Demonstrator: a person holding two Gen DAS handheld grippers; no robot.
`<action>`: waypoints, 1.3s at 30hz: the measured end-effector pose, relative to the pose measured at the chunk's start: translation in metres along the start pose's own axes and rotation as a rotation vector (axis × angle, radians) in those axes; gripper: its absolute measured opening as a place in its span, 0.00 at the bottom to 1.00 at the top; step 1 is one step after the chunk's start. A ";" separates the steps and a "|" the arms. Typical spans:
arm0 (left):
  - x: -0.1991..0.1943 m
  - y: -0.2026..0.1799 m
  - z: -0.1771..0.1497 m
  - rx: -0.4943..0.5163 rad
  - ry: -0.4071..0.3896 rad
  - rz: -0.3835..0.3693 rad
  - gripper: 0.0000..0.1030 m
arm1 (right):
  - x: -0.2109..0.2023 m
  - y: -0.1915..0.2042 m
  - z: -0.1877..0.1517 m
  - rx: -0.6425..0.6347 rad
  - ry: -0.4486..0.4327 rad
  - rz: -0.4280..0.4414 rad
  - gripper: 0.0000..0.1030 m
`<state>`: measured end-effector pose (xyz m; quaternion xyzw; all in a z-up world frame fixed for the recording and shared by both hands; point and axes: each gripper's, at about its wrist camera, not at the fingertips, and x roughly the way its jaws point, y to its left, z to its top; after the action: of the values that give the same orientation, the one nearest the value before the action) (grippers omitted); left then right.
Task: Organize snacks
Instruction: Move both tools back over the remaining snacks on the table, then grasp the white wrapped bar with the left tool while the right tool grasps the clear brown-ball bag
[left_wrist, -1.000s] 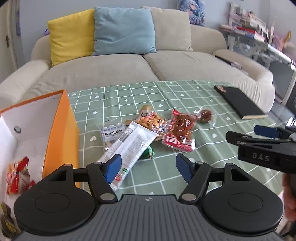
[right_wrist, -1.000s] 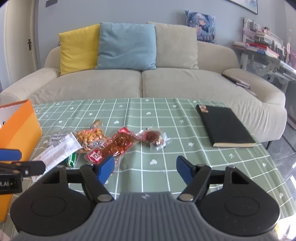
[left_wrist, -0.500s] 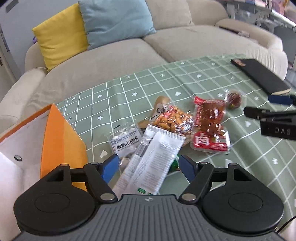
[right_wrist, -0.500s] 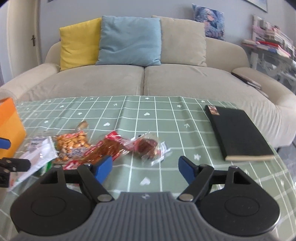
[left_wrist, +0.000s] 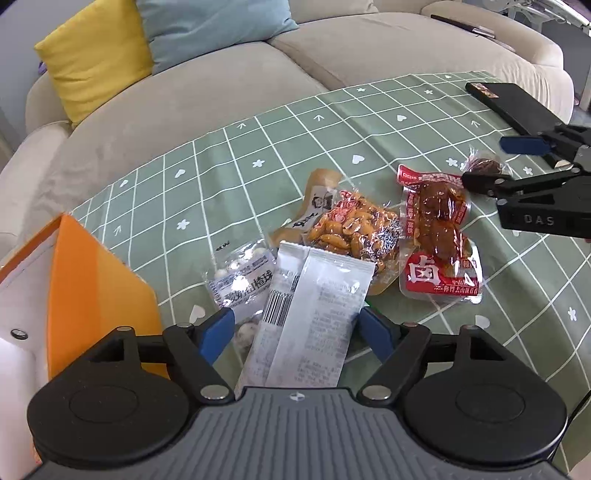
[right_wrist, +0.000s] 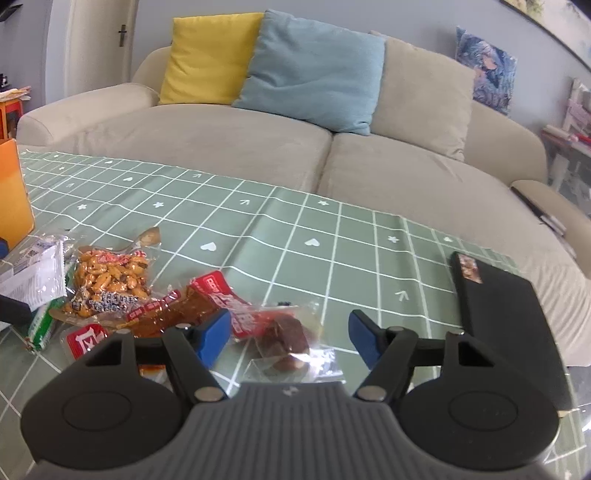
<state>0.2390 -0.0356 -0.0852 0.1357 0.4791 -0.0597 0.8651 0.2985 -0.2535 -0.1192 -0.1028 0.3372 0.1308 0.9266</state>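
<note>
A long white foil snack packet (left_wrist: 314, 314) printed with a barcode lies on the green grid-patterned tablecloth (left_wrist: 258, 147), between the spread blue-tipped fingers of the left gripper (left_wrist: 295, 332); the right gripper (right_wrist: 288, 338) hovers, jaws apart, over a clear-wrapped brown snack (right_wrist: 291, 338).

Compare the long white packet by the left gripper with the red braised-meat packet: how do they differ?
The white packet is long, narrow and opaque; the red packet is broader, with a clear window showing brown meat. The white one lies between the open left gripper fingers; the red one lies apart, ungripped. Both rest on the green tablecloth.
</note>
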 end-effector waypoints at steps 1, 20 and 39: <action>0.001 0.001 0.001 -0.008 0.003 -0.007 0.89 | 0.002 0.000 0.000 0.007 0.006 0.005 0.63; 0.004 0.011 -0.015 -0.195 0.054 -0.144 0.66 | -0.018 0.023 -0.020 0.003 0.049 -0.007 0.42; -0.052 0.001 -0.063 -0.369 -0.071 -0.159 0.61 | -0.113 0.066 -0.031 0.105 -0.016 0.008 0.39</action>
<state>0.1607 -0.0181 -0.0730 -0.0654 0.4601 -0.0436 0.8844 0.1756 -0.2191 -0.0757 -0.0516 0.3366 0.1173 0.9329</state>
